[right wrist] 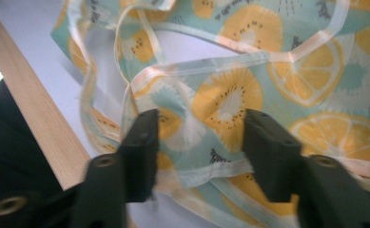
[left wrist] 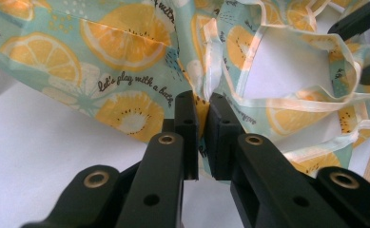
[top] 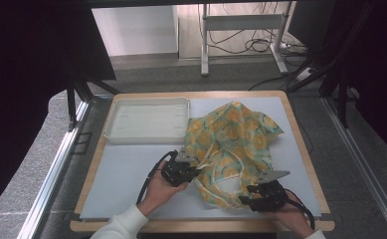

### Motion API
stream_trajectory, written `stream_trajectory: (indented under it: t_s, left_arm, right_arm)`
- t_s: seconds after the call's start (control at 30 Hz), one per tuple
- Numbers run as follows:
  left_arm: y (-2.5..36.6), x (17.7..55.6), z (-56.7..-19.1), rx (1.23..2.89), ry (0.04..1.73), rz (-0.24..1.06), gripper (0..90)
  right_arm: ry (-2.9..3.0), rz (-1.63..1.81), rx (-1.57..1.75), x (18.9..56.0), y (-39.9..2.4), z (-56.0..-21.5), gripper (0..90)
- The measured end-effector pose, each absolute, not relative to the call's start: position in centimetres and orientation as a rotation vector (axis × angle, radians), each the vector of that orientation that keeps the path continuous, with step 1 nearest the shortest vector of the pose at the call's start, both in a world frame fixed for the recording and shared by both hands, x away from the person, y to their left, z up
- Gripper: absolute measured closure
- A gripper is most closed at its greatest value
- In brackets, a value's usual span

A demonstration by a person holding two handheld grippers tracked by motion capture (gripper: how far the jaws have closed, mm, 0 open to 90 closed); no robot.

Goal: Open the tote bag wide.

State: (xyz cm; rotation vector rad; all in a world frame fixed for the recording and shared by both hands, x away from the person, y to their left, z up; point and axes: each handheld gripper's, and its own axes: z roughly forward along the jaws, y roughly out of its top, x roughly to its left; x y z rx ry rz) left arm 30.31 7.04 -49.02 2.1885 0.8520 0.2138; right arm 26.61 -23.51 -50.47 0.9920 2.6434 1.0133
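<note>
1. While the white tray (top: 146, 121) sits at about ten o'clock on the bench (top: 126, 169), it holds nothing; its shallow floor is bare and its rim lies just beside the left edge of the cloth.
2. Spread crumpled from the bench's centre toward two o'clock is the fruit-print cloth (top: 233, 137), pale teal with orange and lemon slices and cream binding tape along its edges and loops.
3. Cursive lettering on the cloth reads, in the left gripper view, roughly "Let's play with a bottle" (left wrist: 135, 84); the last word runs behind the fingers, so its ending is unsure. A second, mirrored line of script near the fold is too small to read.
4. Left gripper (top: 188, 167), at about seven o'clock: its fingers (left wrist: 186, 128) are pressed nearly together, pinching a fold of the cloth between them.
5. Right gripper (top: 260, 191), at about five o'clock: its fingers (right wrist: 142, 142) stand moderately apart over the cloth's taped near edge, with fabric lying between them but not pressed by the pads.
6. Beyond the bench, at twelve o'clock, a metal frame (top: 241, 30) stands on the floor with cables (top: 260, 45) trailing around its feet; dark curtains hang at both sides.
7. Wood edging (right wrist: 40, 118) of the bench borders the blue-grey mat beside the right gripper.
</note>
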Motion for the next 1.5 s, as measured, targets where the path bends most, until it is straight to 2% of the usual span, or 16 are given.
stream_trajectory:
  t_s: [0.2,0.33,0.47,1.0,1.5]
  left_arm:
    - [7.1,30.3,-49.0,2.188,0.855,0.213,84.9]
    - [7.1,30.3,-49.0,2.188,0.855,0.209,85.0]
    - [7.2,30.3,-49.0,2.189,0.853,0.210,85.0]
    - [9.0,29.5,-49.1,2.172,0.875,0.206,85.4]
    - [10.8,28.8,-49.1,2.144,0.901,0.213,85.7]
  right_arm:
    - [2.659,0.999,1.000,26.8,-23.6,-50.6,72.5]
    - [2.667,1.014,1.015,27.0,-23.9,-50.6,80.4]
    - [2.652,1.034,1.030,27.1,-24.1,-50.5,84.5]
    - [2.448,1.197,1.122,28.8,-27.2,-47.8,87.6]
    - [2.349,1.232,1.130,32.1,-27.0,-46.1,87.7]
